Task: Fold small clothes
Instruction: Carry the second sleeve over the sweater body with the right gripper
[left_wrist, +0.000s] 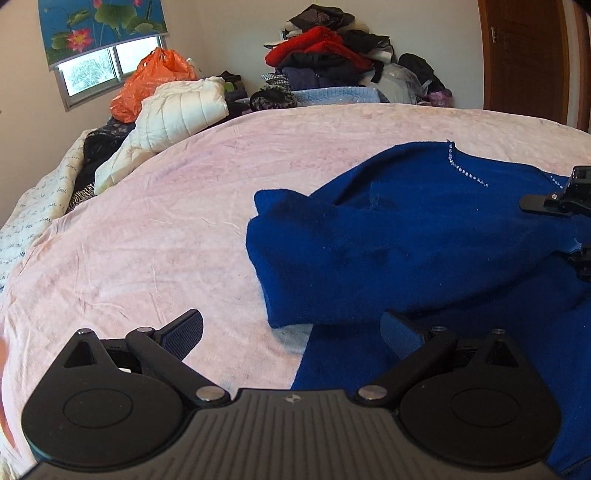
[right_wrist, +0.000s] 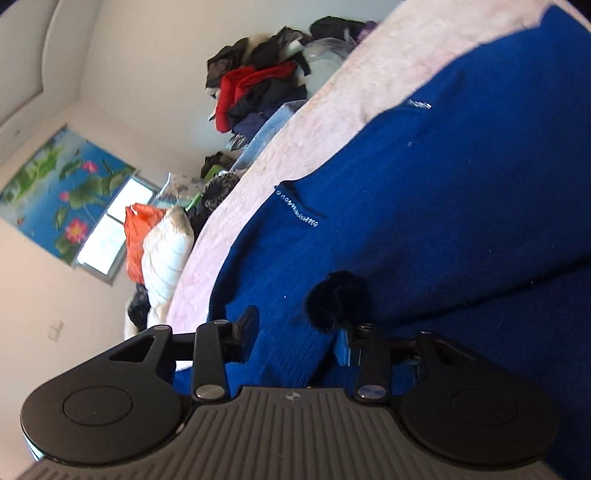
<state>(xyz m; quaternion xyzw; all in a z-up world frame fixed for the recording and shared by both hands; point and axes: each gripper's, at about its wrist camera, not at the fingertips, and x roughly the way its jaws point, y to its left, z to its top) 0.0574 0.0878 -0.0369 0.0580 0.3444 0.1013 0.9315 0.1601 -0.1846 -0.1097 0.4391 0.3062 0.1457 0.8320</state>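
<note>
I am folding a blue sweater on the bed. My left gripper jaws are standing wide, empty; my right gripper jaws are part-open around a fold. Next: regrasping an edge.

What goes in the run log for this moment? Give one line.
blue sweater on pink bedspread | left gripper open, empty | right gripper open, hem between jaws

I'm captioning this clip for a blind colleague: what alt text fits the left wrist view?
A blue sweater lies partly folded on a pink bedspread, with the left gripper open at its near edge. Piled clothes and an orange bag sit behind.
</note>
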